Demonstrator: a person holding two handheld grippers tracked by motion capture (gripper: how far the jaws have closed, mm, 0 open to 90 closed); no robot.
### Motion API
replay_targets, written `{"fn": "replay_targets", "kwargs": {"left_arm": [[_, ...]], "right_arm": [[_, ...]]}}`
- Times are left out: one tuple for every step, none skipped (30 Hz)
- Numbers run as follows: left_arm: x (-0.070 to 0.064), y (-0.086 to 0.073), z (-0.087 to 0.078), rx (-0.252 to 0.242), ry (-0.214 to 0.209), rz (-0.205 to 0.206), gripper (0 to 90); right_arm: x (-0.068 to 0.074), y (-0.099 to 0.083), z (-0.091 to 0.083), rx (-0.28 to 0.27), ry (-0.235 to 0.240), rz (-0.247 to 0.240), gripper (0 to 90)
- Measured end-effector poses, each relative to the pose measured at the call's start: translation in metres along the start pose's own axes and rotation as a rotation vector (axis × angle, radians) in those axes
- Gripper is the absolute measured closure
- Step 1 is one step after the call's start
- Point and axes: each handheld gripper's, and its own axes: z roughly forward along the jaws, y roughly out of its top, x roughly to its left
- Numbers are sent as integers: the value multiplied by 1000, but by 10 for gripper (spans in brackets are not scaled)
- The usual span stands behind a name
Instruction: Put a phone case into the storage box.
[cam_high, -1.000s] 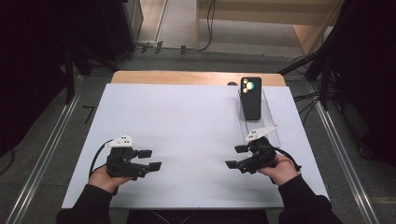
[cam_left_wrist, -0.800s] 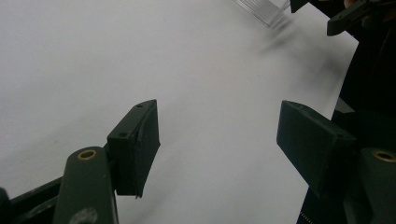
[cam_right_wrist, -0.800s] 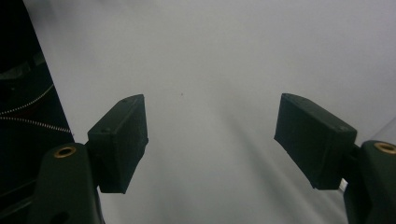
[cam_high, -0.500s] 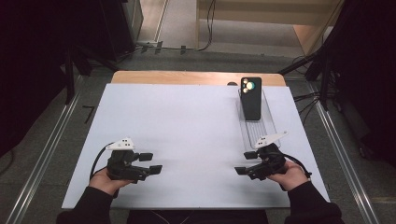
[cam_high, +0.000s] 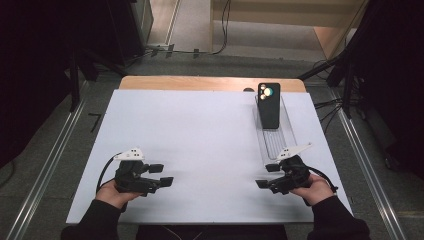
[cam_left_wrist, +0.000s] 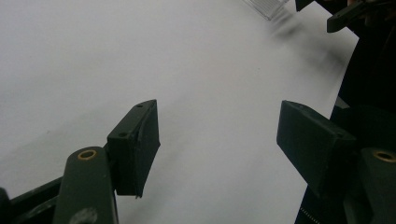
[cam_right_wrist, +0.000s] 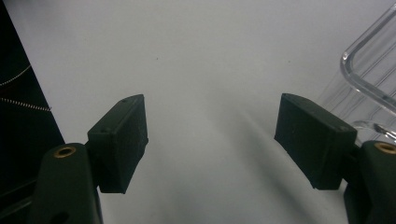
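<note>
Phone (cam_high: 268, 106) is upright at the far end of the clear tray (cam_high: 283, 145), far right of the table (cam_high: 200, 135), leaning on the tray's back wall; rest of the tray holds nothing else that I can make out. Your right gripper (cam_high: 265, 176) sits just past the tray's near end, jaws wide apart, nothing between them; tray corner (cam_right_wrist: 369, 79) shows beside its jaw. Your left gripper (cam_high: 162, 174) is well apart at near left, jaws also spread and empty, low over bare white surface.
</note>
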Motion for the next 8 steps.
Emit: {"fn": "replay_targets", "kwargs": {"left_arm": [[0, 0, 0, 1, 1, 2, 301], [0, 0, 0, 2, 1, 2, 301], [0, 0, 1, 2, -2, 1, 301], [0, 0, 1, 3, -2, 1, 301], [0, 0, 1, 4, -2, 0, 301], [0, 0, 1, 4, -1, -2, 301], [0, 0, 1, 3, -2, -3, 301], [0, 0, 1, 2, -3, -3, 301]], "right_arm": [[0, 0, 0, 0, 1, -1, 238], [0, 0, 0, 1, 2, -1, 238], [0, 0, 1, 2, 3, -3, 238], [-1, 0, 1, 3, 5, -4, 238], [-1, 0, 1, 7, 6, -4, 238], [-1, 0, 1, 9, 7, -4, 237], [-1, 0, 1, 9, 8, -2, 233], [-2, 0, 1, 10, 11, 1, 223]]}}
